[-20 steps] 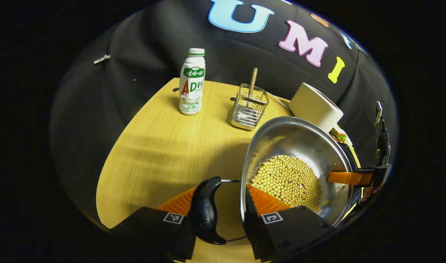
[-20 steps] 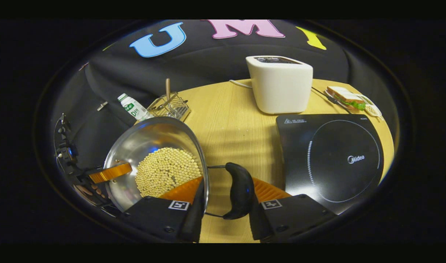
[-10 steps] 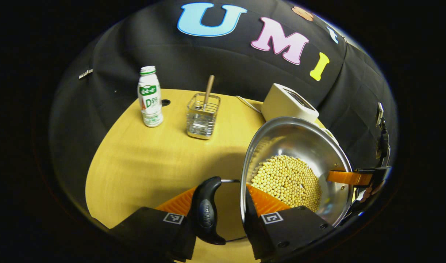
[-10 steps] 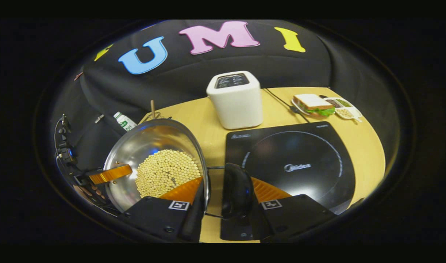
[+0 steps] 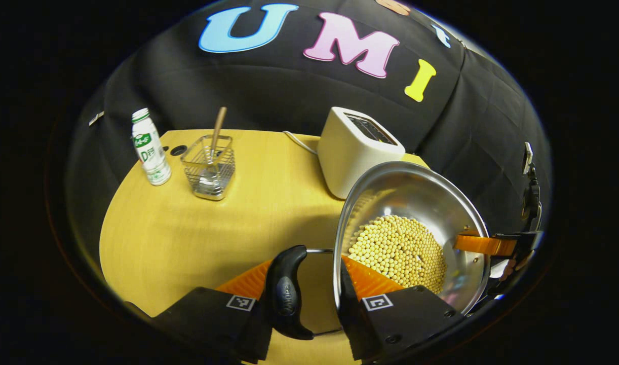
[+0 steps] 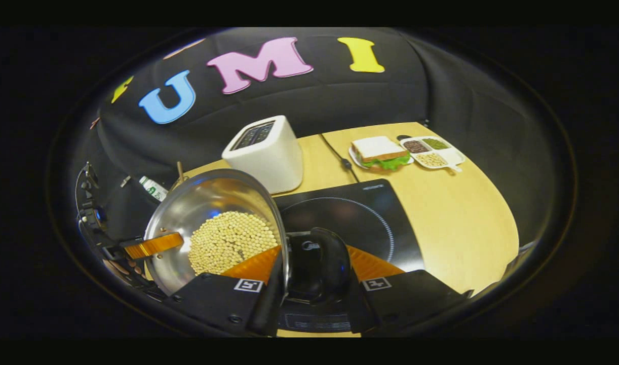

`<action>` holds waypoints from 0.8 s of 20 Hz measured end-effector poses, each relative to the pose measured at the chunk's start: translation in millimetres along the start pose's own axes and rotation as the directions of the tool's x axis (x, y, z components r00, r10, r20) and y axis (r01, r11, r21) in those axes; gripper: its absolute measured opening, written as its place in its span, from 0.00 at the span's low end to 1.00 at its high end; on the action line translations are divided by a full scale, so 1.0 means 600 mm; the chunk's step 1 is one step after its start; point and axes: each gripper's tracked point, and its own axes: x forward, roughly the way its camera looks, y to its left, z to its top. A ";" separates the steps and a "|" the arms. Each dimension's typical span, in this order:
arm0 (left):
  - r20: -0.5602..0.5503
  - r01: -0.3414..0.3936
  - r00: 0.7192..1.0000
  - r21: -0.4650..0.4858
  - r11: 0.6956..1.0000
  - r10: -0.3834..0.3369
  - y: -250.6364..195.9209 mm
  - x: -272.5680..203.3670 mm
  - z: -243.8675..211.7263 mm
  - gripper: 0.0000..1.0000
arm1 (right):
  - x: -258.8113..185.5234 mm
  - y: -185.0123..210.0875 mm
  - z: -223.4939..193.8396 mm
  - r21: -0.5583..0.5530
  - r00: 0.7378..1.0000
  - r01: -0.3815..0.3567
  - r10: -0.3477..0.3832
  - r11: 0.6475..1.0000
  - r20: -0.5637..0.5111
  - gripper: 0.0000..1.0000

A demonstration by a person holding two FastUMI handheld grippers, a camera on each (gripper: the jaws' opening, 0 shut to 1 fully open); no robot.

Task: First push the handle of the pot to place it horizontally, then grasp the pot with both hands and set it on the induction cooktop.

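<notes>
The table [image 5: 188, 238] is broad pale wood, and on it, in the right gripper view, lies the black induction cooktop [image 6: 360, 218], the place the carry must end. The steel pot [image 5: 416, 203], its bottom covered with yellow soybeans [image 5: 398, 251], hangs in the air between the two grippers, and from the right gripper view it looks to be over the near left part of the cooktop, though how high I cannot tell. The step in hand is the two-handed carry and set-down: it will go best if both grippers move as one and stay level so the beans do not slide, if the pot is centred over the ring printed on the glass, and if it is then lowered flat before either grip is loosened. The left gripper [image 5: 304, 294] has its jaws narrowly closed, one finger inside the pot wall and one outside, with the black side handle [image 5: 285, 291] between them; the right gripper [image 6: 314, 276] pinches the opposite rim and handle the same way. The left gripper view gives the white toaster [image 5: 357, 149], a wire utensil basket [image 5: 209, 165] and a drink bottle [image 5: 148, 147]; the right gripper view adds a sandwich on a plate [image 6: 378, 152] and a small divided dish [image 6: 433, 152].
</notes>
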 end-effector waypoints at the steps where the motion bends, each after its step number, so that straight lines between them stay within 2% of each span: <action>1: -0.001 0.002 1.000 -0.001 1.000 -0.002 -0.013 0.010 0.002 0.61 | 0.001 -0.016 0.006 0.001 1.000 0.002 -0.002 1.000 0.000 0.56; 8: -0.021 -0.007 1.000 -0.025 1.000 0.006 -0.097 0.064 -0.014 0.63 | 0.030 -0.095 0.023 -0.002 1.000 0.003 -0.003 1.000 -0.027 0.56; 16: -0.041 -0.031 0.999 -0.054 0.998 0.029 -0.159 0.109 -0.028 0.63 | 0.052 -0.170 0.037 -0.008 0.998 -0.004 0.003 1.000 -0.059 0.56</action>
